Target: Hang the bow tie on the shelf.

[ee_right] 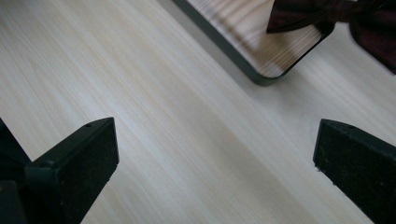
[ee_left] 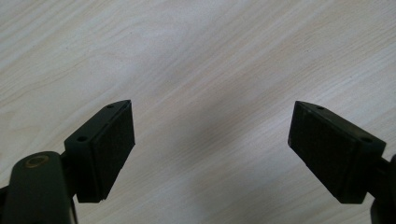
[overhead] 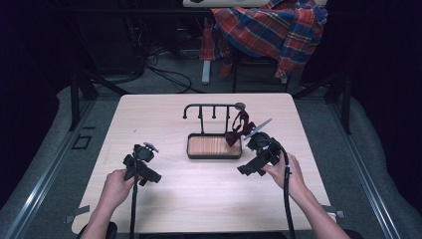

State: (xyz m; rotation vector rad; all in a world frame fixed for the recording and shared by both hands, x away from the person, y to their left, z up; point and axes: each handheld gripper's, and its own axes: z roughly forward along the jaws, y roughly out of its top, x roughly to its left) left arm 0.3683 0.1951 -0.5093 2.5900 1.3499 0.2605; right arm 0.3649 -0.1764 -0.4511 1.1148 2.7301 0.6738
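Two hand-held black grippers, left (overhead: pixel 143 164) and right (overhead: pixel 259 155), hover with jaws apart and empty, while the dark red fabric bow tie (overhead: pixel 239 128) hangs from the black metal hook stand (overhead: pixel 211 106) above its wood-lined tray (overhead: pixel 214 147); a careless tug could topple the stand.

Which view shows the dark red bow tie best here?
The high view: the bow tie hangs whole from the rack's right end, over the tray. The right gripper view catches just its lower edge at the top. The left gripper view looks at the table.
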